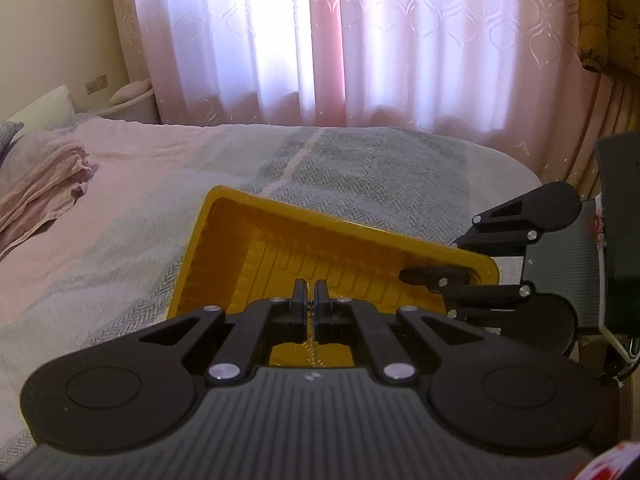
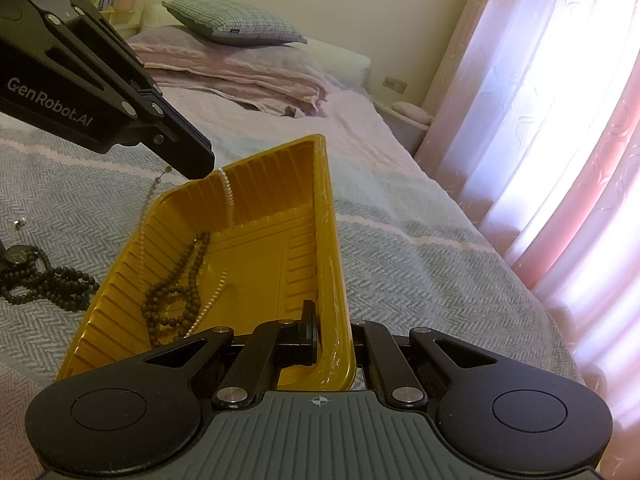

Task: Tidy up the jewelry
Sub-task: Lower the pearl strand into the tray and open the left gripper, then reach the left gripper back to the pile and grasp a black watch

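The yellow plastic tray [image 2: 256, 264] sits tilted on the herringbone bedspread [image 2: 400, 272], and the right gripper [image 2: 328, 340] is pinching the tray's near rim, one finger inside the wall and one outside. That thin plastic looks light and a bit flexy, so the rim grip seems fine, though it would probably twist if loaded.

The left gripper [image 2: 200, 168] hangs over the tray's far corner, jaws pressed together on a pale fine-beaded necklace [image 2: 226, 196]. One end trails down onto the tray floor, the other drapes over the tray's left wall. It's limp and slinky, likely to slide and bunch, so pinching mid-strand and lowering it slowly makes sense.

A brown bead strand [image 2: 176, 288] already lies inside the tray. A black bead necklace [image 2: 44, 276] waits on the bedspread left of the tray, with a small earring-like piece [image 2: 19, 223] beyond it.
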